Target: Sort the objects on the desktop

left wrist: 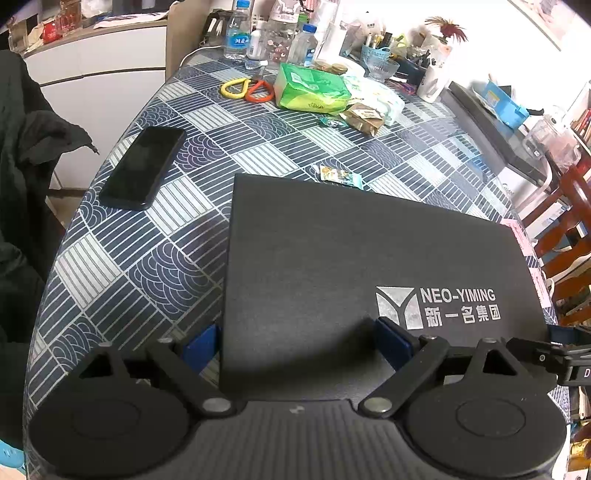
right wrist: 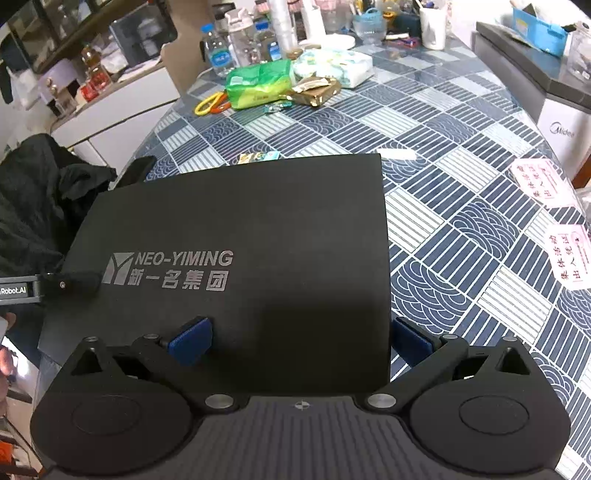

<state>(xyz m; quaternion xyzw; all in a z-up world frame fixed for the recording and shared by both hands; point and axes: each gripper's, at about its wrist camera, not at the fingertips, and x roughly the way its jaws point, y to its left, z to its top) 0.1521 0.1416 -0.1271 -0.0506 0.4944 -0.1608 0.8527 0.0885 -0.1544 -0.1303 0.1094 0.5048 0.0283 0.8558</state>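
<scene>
A flat black box printed NEO-YIMING lies on the patterned tablecloth; it also shows in the right wrist view. My left gripper is open, its blue pads straddling the box's near left corner: one pad off the left edge, one over the lid. My right gripper is open and straddles the near right corner the same way. Neither pad pair presses the box. A black phone lies left of the box. A small snack packet lies just behind it.
Further back are yellow and orange scissors, a green tissue pack, a white tissue pack, a gold wrapper, water bottles and cups. Pink paper slips lie right. A black jacket hangs left.
</scene>
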